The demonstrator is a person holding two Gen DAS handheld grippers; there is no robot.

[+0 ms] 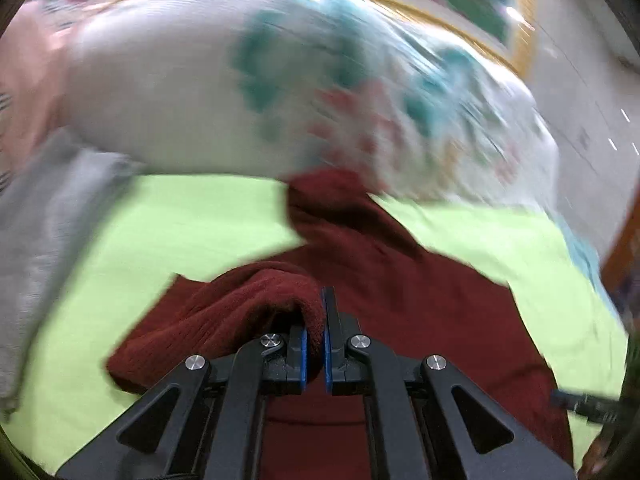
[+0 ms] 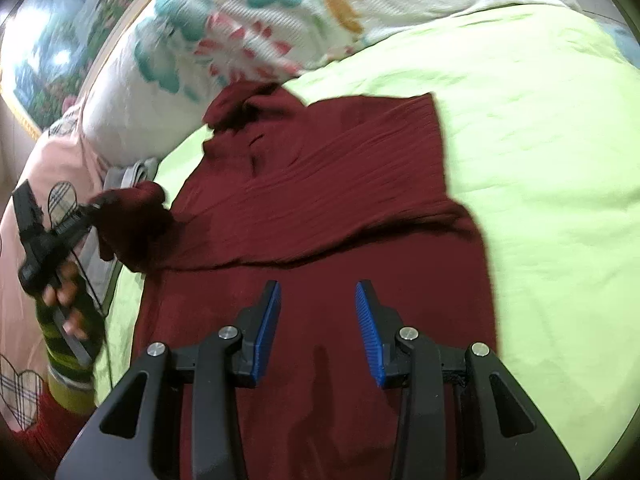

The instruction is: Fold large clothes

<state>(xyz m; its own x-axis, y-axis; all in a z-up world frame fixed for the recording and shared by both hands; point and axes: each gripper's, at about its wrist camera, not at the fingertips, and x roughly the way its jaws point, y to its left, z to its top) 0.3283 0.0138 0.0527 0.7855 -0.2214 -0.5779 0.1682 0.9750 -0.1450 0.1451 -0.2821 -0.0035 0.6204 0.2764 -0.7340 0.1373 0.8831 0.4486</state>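
Note:
A dark red knit sweater point(image 2: 320, 208) lies spread on a lime green sheet point(image 2: 540, 160). My left gripper point(image 1: 315, 320) is shut on a bunched fold of the sweater point(image 1: 260, 304), likely a sleeve, and holds it lifted. It also shows in the right wrist view point(image 2: 90, 210) at the left, hand-held, pinching the red cloth. My right gripper point(image 2: 318, 292) is open and empty, hovering over the sweater's lower body. The left wrist view is blurred by motion.
A white quilt with teal and red flower print point(image 2: 248, 32) lies bunched along the far side. Grey cloth point(image 1: 48, 220) and a pink sheet point(image 2: 24, 184) lie at the left. A framed picture point(image 2: 52, 52) stands behind.

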